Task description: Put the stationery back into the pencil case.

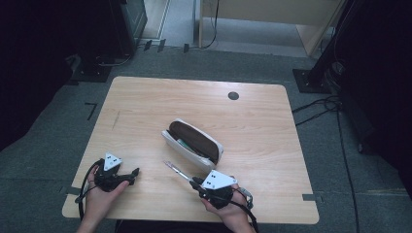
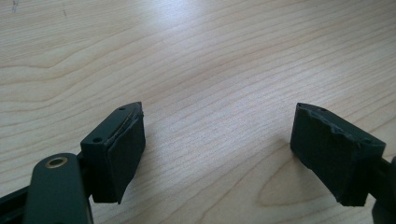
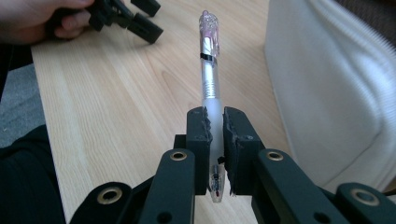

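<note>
surface: wooden table (image 1: 145,104) | on it: open white pencil case (image 1: 193,141)

**Hidden and cut off**

The pouch's (image 1: 193,141) contents are showing too small to identify. The right gripper's (image 3: 215,122) jaws are covering the pen's (image 3: 208,51) lower barrel (its tip is blurring). The pouch is running off the right edge.

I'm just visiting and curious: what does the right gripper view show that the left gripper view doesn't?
The right gripper view has the right gripper with its jaws shut on a clear pen, a white pencil case beside it, and the other hand farther off. The left gripper view has the left gripper, jaws wide apart with nothing between. Both share the wooden table.
</note>
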Available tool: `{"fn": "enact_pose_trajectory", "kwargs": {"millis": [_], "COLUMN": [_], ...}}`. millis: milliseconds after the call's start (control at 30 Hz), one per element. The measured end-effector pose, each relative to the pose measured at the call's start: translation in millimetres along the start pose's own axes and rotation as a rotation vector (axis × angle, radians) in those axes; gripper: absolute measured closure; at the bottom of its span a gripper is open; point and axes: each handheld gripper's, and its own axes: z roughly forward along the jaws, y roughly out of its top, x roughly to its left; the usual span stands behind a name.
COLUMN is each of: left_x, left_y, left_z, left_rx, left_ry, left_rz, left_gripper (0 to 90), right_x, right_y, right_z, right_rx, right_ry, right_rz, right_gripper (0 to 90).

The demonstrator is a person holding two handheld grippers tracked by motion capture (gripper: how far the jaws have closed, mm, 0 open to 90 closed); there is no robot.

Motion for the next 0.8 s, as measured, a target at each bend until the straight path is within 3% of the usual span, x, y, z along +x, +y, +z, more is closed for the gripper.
{"fn": "enact_pose_trajectory", "kwargs": {"millis": [500, 800], "left_x": [-1.0, -1.0], "left_y": [0.6, 0.6], "left_z": [0.8, 0.8], "left_rx": [0.005, 0.005], "left_ry": [-0.002, -0.003], "left_rz": [0.003, 0.004], "left_gripper": [15.5, 15.5], "right_x": [-8.2, -23.7], "right_y": [32.2, 52.2], "right_z": [-16.3, -27.4], "right_rx": [-0.07, -0.118], "right_ry": [-0.017, -0.07], "right_rz": [-0.001, 0.001], "right_gripper": [81.6, 81.6]}}
